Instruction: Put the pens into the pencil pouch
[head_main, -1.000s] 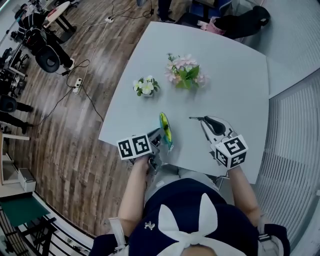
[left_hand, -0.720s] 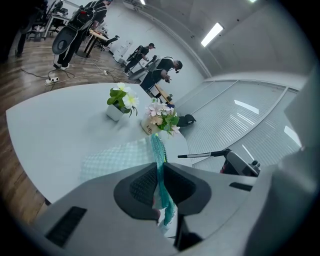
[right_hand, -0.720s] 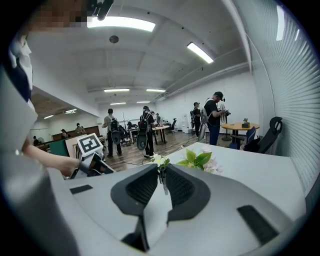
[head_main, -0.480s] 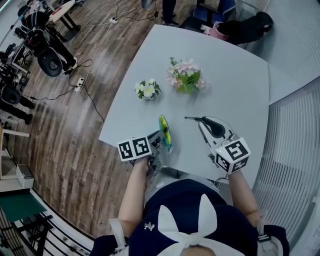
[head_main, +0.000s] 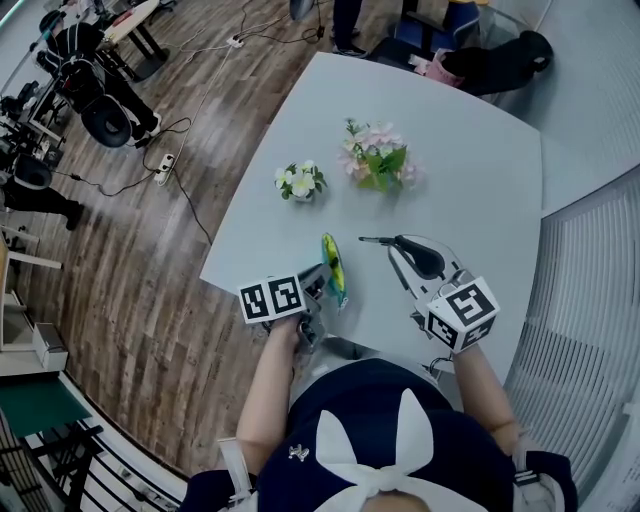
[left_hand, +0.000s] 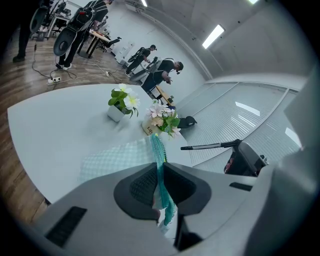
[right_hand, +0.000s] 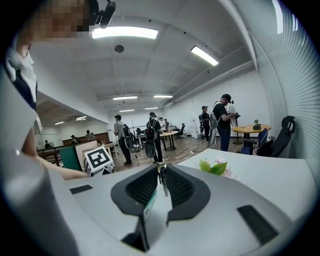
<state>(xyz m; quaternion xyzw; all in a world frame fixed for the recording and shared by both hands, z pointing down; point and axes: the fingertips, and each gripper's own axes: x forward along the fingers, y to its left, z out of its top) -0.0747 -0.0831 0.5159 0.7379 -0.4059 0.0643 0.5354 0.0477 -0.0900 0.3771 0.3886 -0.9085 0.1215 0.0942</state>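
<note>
The pale grey table (head_main: 470, 190) fills most of the head view, and the person's bare forearms (head_main: 268, 385) reach over its near edge from either side of the body. No word anywhere can be read. Each gripper's cube (head_main: 272, 298) shows only black-and-white square markers, a white sticker (right_hand: 148, 205) inside the right jaws has print too small to make out, and so does the dark lettering on the pot (left_hand: 148, 128) of the pink flowers (head_main: 378, 158). The left gripper (left_hand: 159, 180) tips down toward the tabletop, and its jaws are pinched tight on one edge of the teal mesh pencil pouch (left_hand: 120, 157). The rest of the pouch runs out ahead of the jaws and lies on the table. The right gripper (right_hand: 161, 182) is held close to level above the table, its jaws clamped on a black pen (right_hand: 162, 180). The pen sticks out past them and points across at the pouch, in the air to the right of the left jaws (left_hand: 207, 146). The pink flowers and a smaller pot of white flowers (head_main: 298, 181) stand well ahead of both pairs of jaws. Compared with a second ago, the left gripper and pouch have kept their place, while the right gripper has risen and the pen's free end is now nearer the pouch.
</note>
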